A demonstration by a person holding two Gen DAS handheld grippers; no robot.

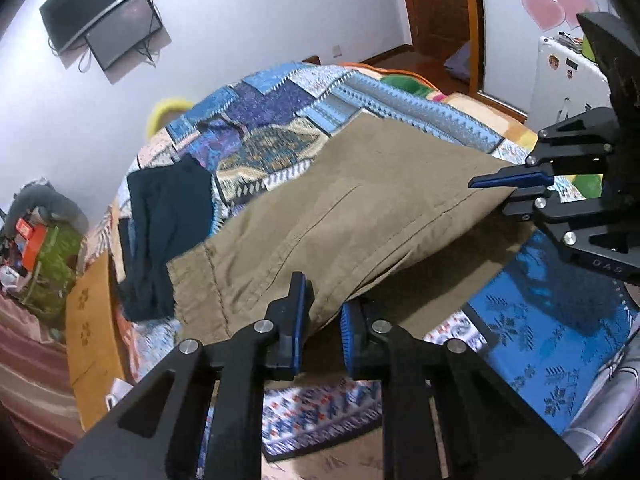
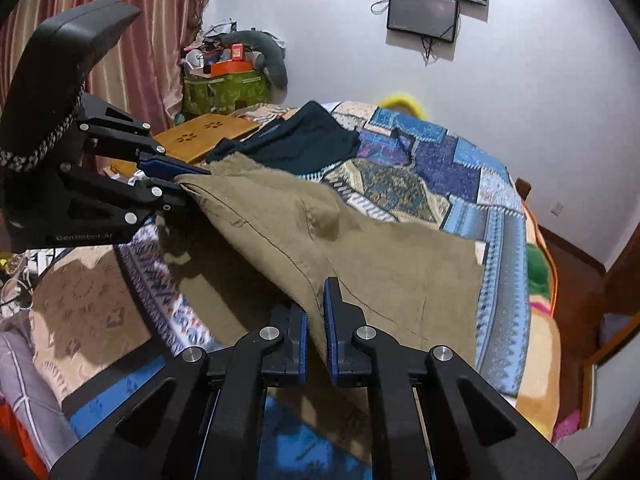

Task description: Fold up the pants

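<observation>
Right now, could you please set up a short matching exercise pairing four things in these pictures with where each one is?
Things:
1. khaki pants
2. dark garment
3. screen
4. wooden tray

Places:
A. mounted on the wall
B. at the bed's edge, by the curtain
C. held up between both grippers
D. lying flat on the quilt, beyond the pants

Pairs: 1-C, 2-D, 3-A, 4-B

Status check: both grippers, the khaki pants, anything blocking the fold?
Left gripper and right gripper both shut on khaki pants, near edge lifted off the bed. Dark garment lies beside the pants' far end.
</observation>
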